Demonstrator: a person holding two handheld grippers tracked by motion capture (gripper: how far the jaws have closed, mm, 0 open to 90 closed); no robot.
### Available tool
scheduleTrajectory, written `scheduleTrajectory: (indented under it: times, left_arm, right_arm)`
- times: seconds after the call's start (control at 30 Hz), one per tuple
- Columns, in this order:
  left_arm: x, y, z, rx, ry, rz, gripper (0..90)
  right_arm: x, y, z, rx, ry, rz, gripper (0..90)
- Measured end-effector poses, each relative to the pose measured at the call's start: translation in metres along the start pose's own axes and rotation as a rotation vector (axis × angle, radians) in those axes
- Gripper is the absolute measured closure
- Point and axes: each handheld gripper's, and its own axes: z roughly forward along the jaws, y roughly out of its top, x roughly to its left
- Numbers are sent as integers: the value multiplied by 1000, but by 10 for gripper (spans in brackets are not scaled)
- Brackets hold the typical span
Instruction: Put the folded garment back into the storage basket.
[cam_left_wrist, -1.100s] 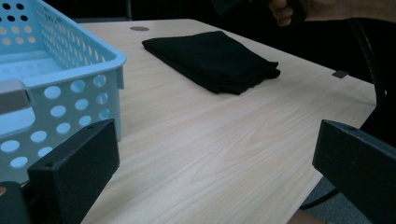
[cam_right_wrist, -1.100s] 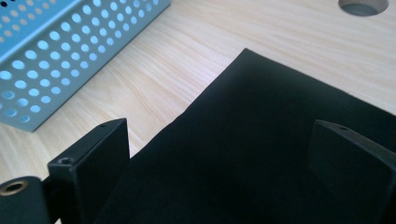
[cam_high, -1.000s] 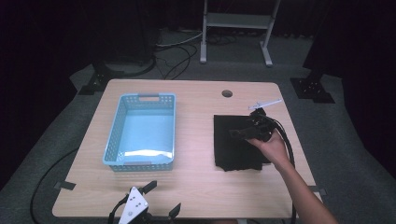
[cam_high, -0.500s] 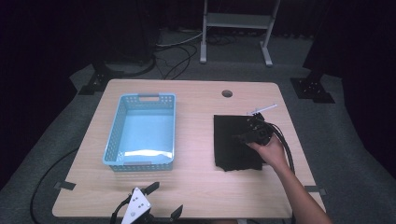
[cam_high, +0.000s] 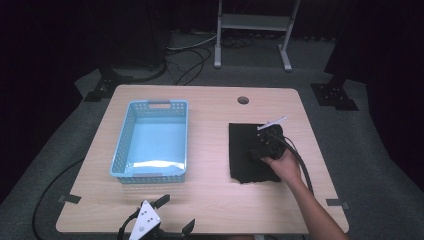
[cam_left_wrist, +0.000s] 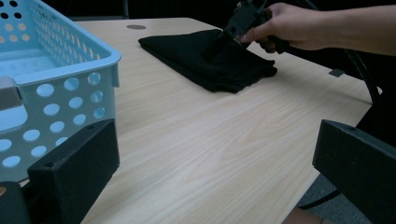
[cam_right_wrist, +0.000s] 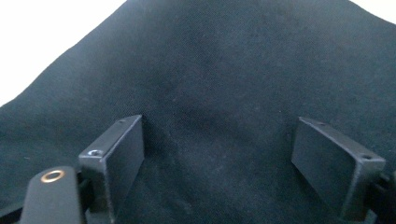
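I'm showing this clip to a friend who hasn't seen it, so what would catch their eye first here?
Probably the light blue basket, standing empty on the left half of the wooden table. Next, the folded black cloth on the right half, where a hand holds the right gripper with open jaws down over it. The left gripper sits open at the near edge.

Wooden table (cam_high: 210, 150): blue basket (cam_high: 151, 142), folded black cloth (cam_high: 247, 155), perhaps garment.
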Motion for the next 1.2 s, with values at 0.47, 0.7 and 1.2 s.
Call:
scheduleTrajectory:
  times: [0.47, 0.7, 1.2]
  left_arm:
    - [1, -1, 1, 4, -1, -11, 0]
    - [1, -1, 2, 7, -2, -13, 0]
    - [3, -1, 1, 0, 3, -19, 0]
  right_arm:
    - [5, -2, -1, -16, -19, -23, 251]
    - [7, -3, -1, -24, -14, -33, 294]
    - [13, -2, -3, -34, -11, -52, 476]
